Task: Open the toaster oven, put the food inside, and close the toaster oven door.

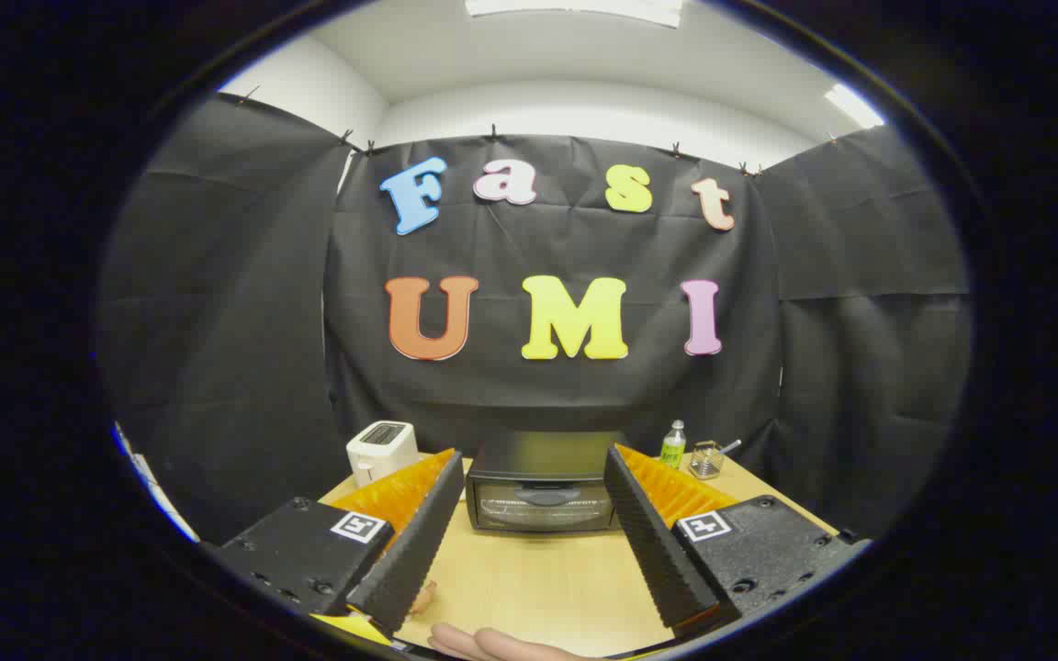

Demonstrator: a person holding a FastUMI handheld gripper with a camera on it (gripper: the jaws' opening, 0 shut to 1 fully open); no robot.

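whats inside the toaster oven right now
The toaster oven sits shut beyond the open gripper. Through its glass door only a dim wire rack shows; glare and darkness hide whether any food is inside.

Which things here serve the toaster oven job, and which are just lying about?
Job:
black toaster oven with glass door, door closed, beyond the fingers
tool, fingers open, nothing between them

Lying about:
white slot toaster
small clear bottle with green label
small wire basket
hand resting on the light wooden table
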